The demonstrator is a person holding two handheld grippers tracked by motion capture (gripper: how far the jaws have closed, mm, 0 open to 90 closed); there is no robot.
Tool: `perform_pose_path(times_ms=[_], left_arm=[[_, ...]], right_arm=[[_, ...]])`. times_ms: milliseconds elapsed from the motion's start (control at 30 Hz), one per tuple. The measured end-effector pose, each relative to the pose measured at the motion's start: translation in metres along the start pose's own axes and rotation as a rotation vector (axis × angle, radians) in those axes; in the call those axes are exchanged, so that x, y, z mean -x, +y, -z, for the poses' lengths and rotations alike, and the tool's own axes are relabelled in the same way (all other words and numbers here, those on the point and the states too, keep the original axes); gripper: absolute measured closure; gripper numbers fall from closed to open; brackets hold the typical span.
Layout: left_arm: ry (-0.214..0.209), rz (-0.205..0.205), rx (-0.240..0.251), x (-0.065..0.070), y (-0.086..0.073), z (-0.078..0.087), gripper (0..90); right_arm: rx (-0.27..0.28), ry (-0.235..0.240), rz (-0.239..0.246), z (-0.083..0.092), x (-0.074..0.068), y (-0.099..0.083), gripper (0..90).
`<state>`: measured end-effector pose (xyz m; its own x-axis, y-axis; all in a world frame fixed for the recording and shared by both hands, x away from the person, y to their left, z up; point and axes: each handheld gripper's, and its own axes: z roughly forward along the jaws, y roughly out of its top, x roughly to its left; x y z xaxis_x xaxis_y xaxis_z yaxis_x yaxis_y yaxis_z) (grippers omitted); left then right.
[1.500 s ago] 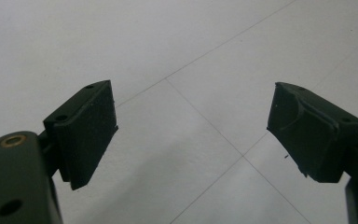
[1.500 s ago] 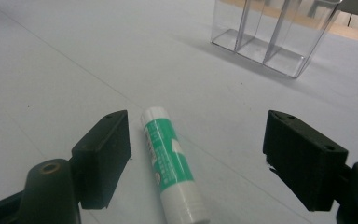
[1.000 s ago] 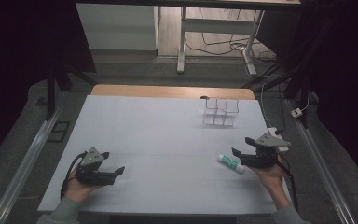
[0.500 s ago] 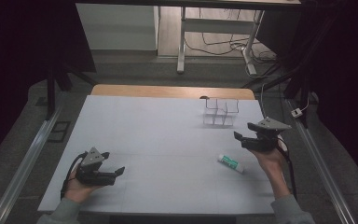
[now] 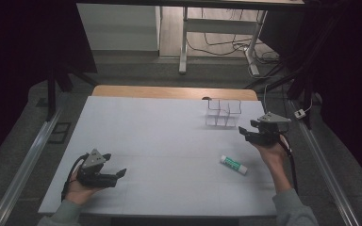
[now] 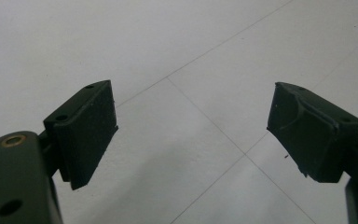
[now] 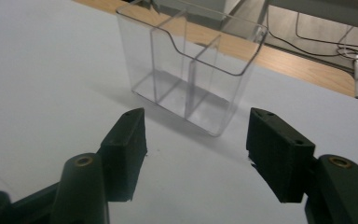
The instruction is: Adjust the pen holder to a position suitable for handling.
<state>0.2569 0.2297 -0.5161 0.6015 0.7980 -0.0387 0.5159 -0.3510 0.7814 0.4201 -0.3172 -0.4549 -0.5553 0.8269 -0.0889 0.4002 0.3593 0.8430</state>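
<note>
1. The right gripper (image 5: 249, 133) hangs near the clear acrylic organizer (image 5: 223, 113), its jaws apart with nothing between them; they have just been closing.
2. To grasp the organizer well, I judge it best to line the jaws up squarely on one thin wall before squeezing.
3. The glue stick (image 5: 233, 164) lies on the white table (image 5: 160, 127), between the right forearm and the table's middle.
4. The left gripper (image 6: 191, 135) rests with jaws released, empty.
5. The right gripper view reveals the organizer's (image 7: 191, 70) inner dividers; the high view shows the glue stick.
</note>
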Motion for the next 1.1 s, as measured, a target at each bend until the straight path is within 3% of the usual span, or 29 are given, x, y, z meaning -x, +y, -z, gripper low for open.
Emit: perform_pose_path(times_ms=[300,567,900,967,1100], left_arm=[[0.013,-0.002,0.005,0.0,0.0,0.001,15.8],[0.007,0.0,-0.004,0.0,0.0,0.0,16.0],[0.002,-0.005,-0.012,0.001,0.0,0.0,15.7],[-0.001,-0.005,-0.014,0.0,0.0,-0.001,15.7],[-0.001,-0.007,-0.018,0.0,0.0,-0.002,15.6]], right_arm=[[-0.034,0.004,-0.03,-0.011,0.014,-0.003,59.0],[-0.069,0.015,-0.039,-0.03,0.024,-0.006,88.9],[-0.088,-0.001,-0.036,-0.041,0.03,-0.009,89.3],[-0.072,-0.003,-0.075,-0.043,0.037,-0.01,89.3],[-0.082,-0.031,-0.087,-0.05,0.045,-0.007,89.3]])
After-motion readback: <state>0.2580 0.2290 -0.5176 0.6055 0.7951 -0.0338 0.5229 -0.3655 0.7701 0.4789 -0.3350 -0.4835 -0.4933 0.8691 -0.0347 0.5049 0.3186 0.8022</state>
